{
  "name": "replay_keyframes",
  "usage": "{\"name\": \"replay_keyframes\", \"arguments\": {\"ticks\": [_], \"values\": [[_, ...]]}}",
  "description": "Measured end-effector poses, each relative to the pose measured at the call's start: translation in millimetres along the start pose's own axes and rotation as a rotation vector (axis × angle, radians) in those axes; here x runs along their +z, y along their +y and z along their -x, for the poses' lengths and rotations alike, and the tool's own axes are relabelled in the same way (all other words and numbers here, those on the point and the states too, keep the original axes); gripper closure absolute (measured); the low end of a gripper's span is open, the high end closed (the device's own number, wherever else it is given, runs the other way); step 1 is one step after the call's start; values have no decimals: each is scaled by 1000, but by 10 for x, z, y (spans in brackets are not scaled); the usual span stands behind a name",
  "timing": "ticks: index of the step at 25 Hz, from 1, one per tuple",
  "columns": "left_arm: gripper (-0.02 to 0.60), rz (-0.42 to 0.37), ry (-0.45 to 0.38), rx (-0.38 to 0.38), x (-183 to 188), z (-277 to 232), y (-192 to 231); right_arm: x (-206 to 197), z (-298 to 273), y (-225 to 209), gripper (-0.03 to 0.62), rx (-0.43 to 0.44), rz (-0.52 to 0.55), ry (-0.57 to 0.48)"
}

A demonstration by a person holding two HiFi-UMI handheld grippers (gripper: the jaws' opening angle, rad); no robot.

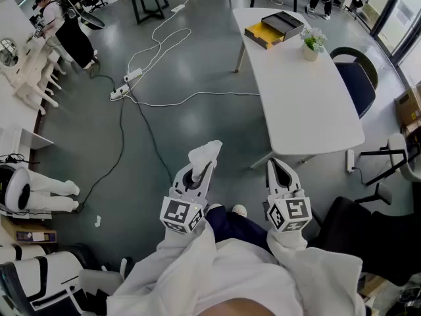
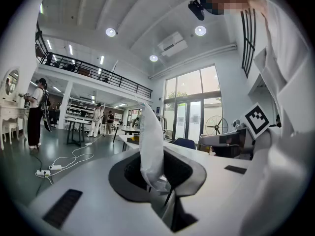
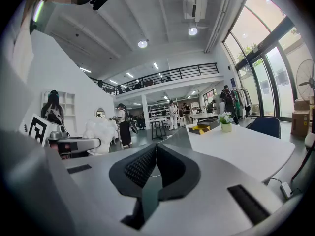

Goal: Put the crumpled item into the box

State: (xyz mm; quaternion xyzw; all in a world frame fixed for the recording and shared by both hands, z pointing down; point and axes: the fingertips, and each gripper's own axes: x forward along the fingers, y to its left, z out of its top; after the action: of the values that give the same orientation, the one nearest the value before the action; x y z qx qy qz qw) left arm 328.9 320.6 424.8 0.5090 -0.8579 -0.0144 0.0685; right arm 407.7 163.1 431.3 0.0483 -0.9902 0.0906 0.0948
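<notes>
A crumpled white paper item (image 1: 205,153) sticks up out of my left gripper (image 1: 199,170), whose jaws are shut on it, low in the head view above the grey floor. In the left gripper view the paper (image 2: 150,146) rises between the dark pads of that gripper (image 2: 158,180). My right gripper (image 1: 281,171) is beside it to the right, shut with nothing in it; its pads (image 3: 142,163) meet at the tips of the gripper (image 3: 157,151). The open yellow-and-black box (image 1: 273,28) lies at the far end of a white table (image 1: 309,104), well ahead of both grippers. It also shows as the box (image 3: 201,128) in the right gripper view.
A small potted plant (image 1: 312,43) stands beside the box. White cables and a power strip (image 1: 122,91) trail over the floor to the left. A dark chair (image 1: 355,78) sits right of the table, another black chair (image 1: 368,236) lower right. White robot parts (image 1: 33,191) lie at left.
</notes>
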Motion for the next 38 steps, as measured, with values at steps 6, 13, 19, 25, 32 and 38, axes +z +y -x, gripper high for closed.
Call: {"name": "replay_keyframes", "arguments": {"ticks": [6, 13, 19, 25, 32, 38], "values": [[520, 4, 4, 0, -14, 26, 31, -17, -20, 39, 560, 2, -2, 7], [520, 8, 5, -6, -15, 87, 137, -23, -89, 151, 559, -5, -22, 0], [520, 8, 9, -25, -56, 157, 251, -94, -139, 283, 559, -17, -29, 5], [520, -4, 25, -34, -157, 269, 429, -185, -229, 420, 559, -35, -41, -2], [520, 2, 38, -33, -249, 377, 565, -320, -257, 607, 559, -25, -46, 15], [520, 6, 39, -35, -258, 255, 642, -309, -326, 482, 559, -46, -52, 17]]}}
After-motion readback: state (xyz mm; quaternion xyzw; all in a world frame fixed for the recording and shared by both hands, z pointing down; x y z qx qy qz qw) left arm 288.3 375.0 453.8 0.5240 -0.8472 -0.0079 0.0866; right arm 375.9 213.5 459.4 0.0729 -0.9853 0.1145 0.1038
